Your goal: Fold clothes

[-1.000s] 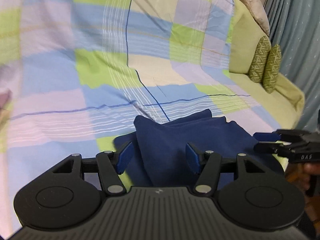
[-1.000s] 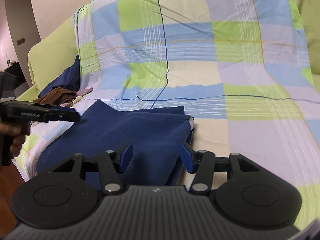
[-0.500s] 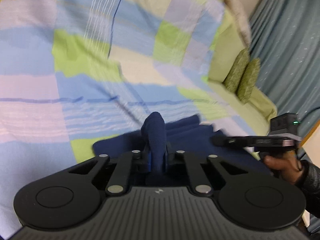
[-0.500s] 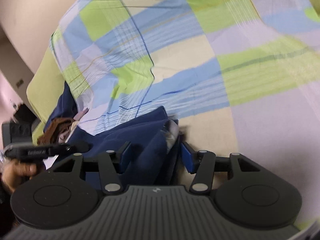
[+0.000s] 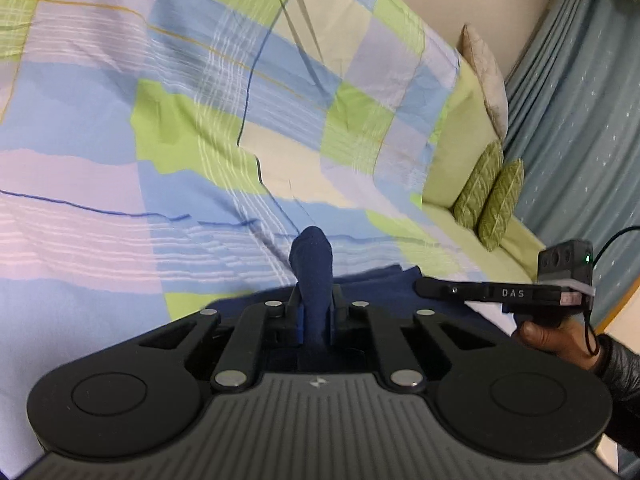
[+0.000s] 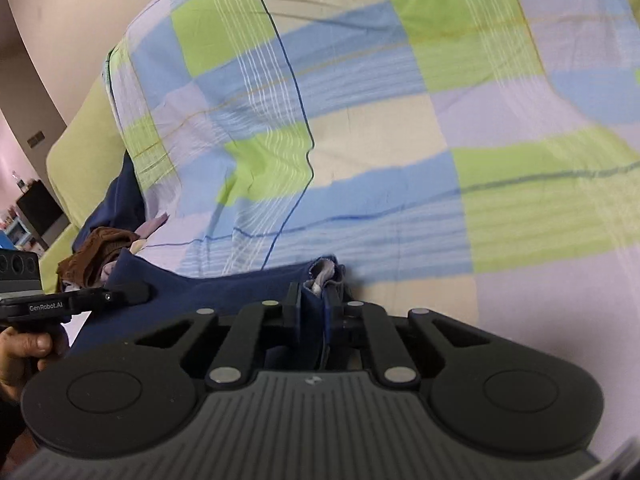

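The navy garment (image 5: 360,284) lay on the checked sheet (image 5: 200,120) covering the sofa. The left gripper (image 5: 314,316) was clamped on a raised fold of it. The right gripper (image 6: 312,312), its jaws just closing, pinched the garment's edge, apparently at a pale inner lining. Other clothes (image 6: 96,248) lay at far left.

A green sofa (image 5: 460,148) carries a checked sheet (image 5: 192,120) over its seat and back, with a navy garment (image 6: 224,284) on the sheet, brown clothes (image 6: 96,252) and two cushions (image 5: 490,200) at its ends.
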`<move>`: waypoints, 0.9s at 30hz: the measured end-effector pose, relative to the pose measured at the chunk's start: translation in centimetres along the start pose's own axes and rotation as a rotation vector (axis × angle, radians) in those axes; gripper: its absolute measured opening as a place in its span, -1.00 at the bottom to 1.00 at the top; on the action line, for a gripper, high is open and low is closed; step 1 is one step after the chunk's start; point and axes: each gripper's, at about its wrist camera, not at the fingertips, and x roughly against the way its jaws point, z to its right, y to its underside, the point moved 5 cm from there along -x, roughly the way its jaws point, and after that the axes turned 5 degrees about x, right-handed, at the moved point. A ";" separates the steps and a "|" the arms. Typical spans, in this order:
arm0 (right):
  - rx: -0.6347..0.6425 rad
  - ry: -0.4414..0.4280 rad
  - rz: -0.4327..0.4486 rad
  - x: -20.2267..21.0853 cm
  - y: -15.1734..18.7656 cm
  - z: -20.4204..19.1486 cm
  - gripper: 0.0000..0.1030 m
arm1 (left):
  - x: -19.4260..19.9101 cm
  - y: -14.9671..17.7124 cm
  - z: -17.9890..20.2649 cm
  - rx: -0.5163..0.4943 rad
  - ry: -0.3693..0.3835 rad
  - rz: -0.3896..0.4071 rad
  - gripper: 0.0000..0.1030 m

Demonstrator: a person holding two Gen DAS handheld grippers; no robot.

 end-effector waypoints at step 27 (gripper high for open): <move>0.429 -0.003 0.024 5.8 6.8 -15.0 -0.55 | -3.8 2.1 -2.5 0.001 -0.253 -0.148 -0.60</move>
